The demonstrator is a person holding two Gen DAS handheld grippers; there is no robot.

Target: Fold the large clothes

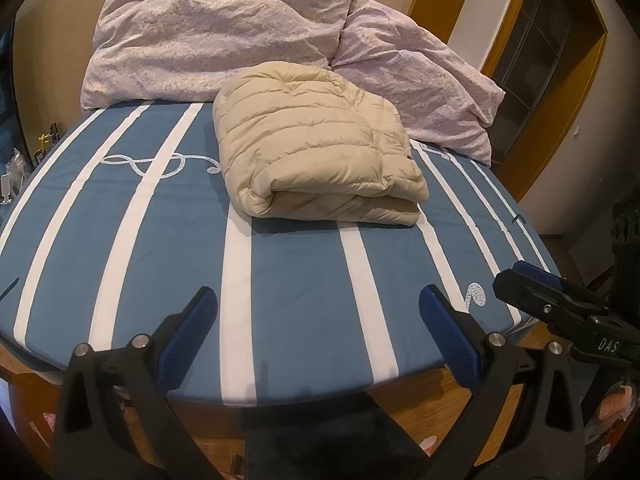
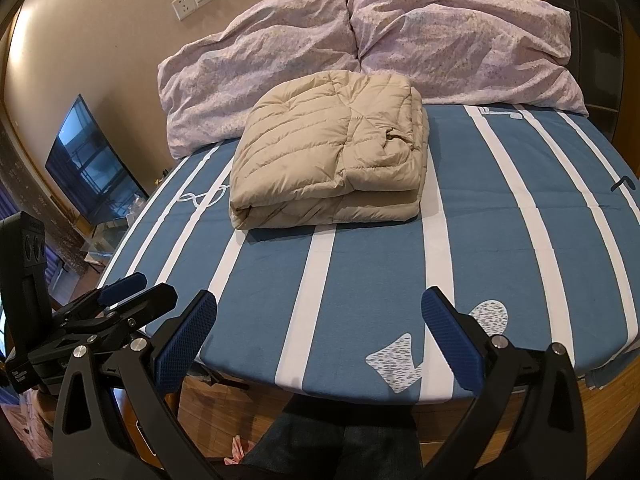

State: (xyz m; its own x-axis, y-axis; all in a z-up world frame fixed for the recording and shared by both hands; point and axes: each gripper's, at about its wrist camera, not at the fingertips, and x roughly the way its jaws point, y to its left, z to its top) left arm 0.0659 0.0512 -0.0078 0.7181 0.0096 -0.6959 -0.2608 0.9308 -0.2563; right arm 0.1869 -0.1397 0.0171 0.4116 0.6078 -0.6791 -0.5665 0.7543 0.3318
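Left wrist view shows the beige puffer jacket (image 1: 320, 148) folded into a thick bundle on the blue striped bed (image 1: 160, 216), just in front of two pink pillows (image 1: 216, 40) (both rumpled). Left gripper (image 1: 318, 320) hovers at the bed's near edge, jaws wide and holding nothing. Right gripper (image 2: 320, 320) hangs beside it, equally wide, well short of the jacket.

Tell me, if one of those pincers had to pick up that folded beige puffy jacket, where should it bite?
Probably the rounded fold at the near-left corner of the beige jacket, coming in low from the foot of the bed. There the layers wrap into one thick roll, so a pinch would likely catch them all. The far right side looks loose and crumpled. Both the left gripper and right gripper are open, empty.
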